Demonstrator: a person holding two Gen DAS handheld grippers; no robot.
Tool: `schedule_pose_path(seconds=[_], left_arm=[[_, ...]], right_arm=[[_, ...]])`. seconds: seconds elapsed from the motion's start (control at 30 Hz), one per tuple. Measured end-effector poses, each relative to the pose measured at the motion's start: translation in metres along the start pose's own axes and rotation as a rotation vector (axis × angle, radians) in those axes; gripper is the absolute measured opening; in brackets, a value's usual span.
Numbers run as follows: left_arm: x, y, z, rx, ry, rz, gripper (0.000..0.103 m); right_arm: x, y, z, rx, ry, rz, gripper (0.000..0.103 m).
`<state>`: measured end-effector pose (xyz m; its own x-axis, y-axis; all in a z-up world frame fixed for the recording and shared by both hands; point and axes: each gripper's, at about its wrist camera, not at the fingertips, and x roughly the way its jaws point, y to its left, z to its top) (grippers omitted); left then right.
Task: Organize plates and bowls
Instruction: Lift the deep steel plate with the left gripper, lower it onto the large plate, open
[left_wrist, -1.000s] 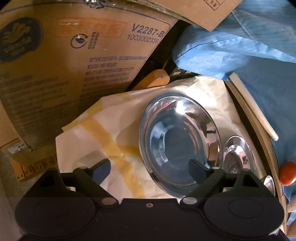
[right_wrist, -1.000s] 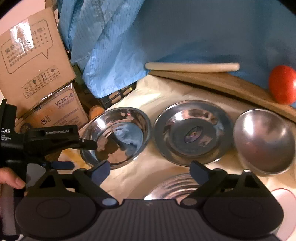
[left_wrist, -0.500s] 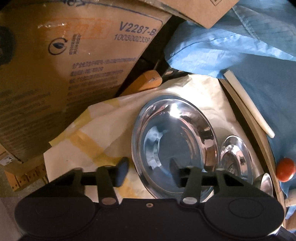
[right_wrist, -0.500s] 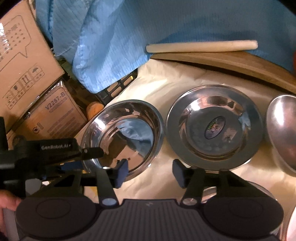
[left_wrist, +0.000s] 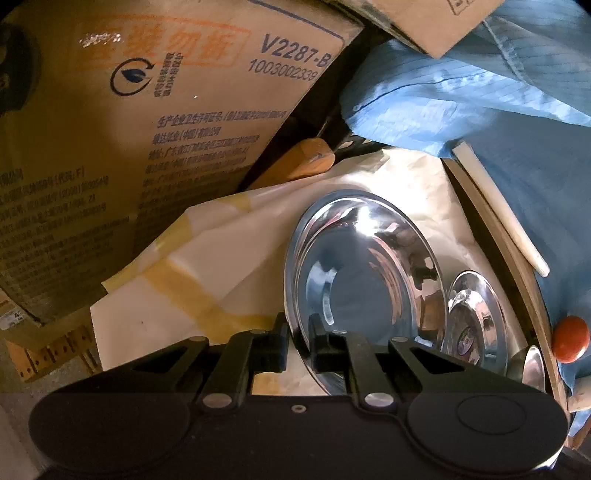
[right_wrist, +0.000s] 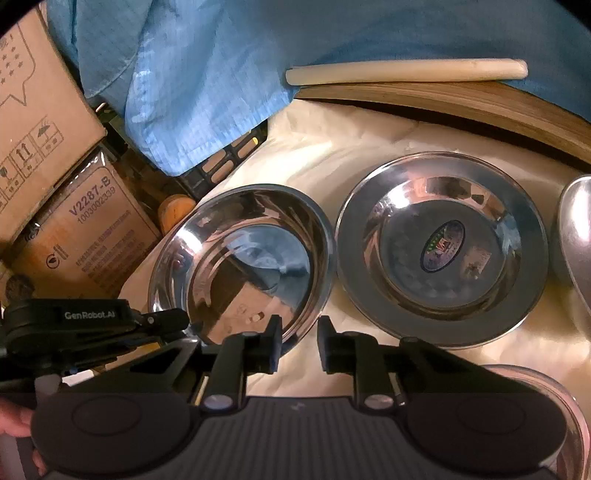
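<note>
The left gripper (left_wrist: 298, 343) has just been closing, and its black jaws now pinch the near rim of a shiny round steel bowl (left_wrist: 364, 284) — one jaw outside, one inside. The bowl rests on a crumpled cream sheet with yellow tape stripes (left_wrist: 207, 273), with a smaller steel plate bearing a sticker (left_wrist: 476, 321) just beside it. Behind stand a printed brown cardboard box (left_wrist: 147, 140) and rumpled blue cloth (left_wrist: 480, 103) — an orange-red ball (left_wrist: 570, 338) sits at the right edge.
</note>
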<state>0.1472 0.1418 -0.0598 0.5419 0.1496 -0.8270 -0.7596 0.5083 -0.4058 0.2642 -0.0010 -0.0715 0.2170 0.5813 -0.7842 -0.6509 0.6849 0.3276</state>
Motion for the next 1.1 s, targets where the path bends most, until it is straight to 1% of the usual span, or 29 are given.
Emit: schedule_pose_path(seconds=[0.3,0.53,0.67,0.87,1.1], left_arm=[[-0.004,0.001,-0.004,0.040,-0.018,-0.016,0.011],[-0.015,-0.003,-0.012,0.080,-0.023,-0.036,0.012],[-0.022,-0.011,-0.017,0.120,-0.037,-0.067,0.013],[-0.028,-0.030,-0.025,0.197,-0.043,-0.124,0.014],[-0.027,-0.060,-0.039,0.343,-0.012,-0.213,0.015]], right_arm=[[-0.009,0.005,-0.005,-0.051,-0.031,-0.019,0.022],[-0.026,0.011,-0.011,-0.102,-0.071,-0.034,0.022],[-0.042,0.012,-0.016,-0.128,-0.112,-0.051,0.022],[-0.070,0.002,-0.024,-0.131,-0.166,-0.078,0.022],[-0.108,-0.017,-0.042,-0.100,-0.214,-0.122,0.023]])
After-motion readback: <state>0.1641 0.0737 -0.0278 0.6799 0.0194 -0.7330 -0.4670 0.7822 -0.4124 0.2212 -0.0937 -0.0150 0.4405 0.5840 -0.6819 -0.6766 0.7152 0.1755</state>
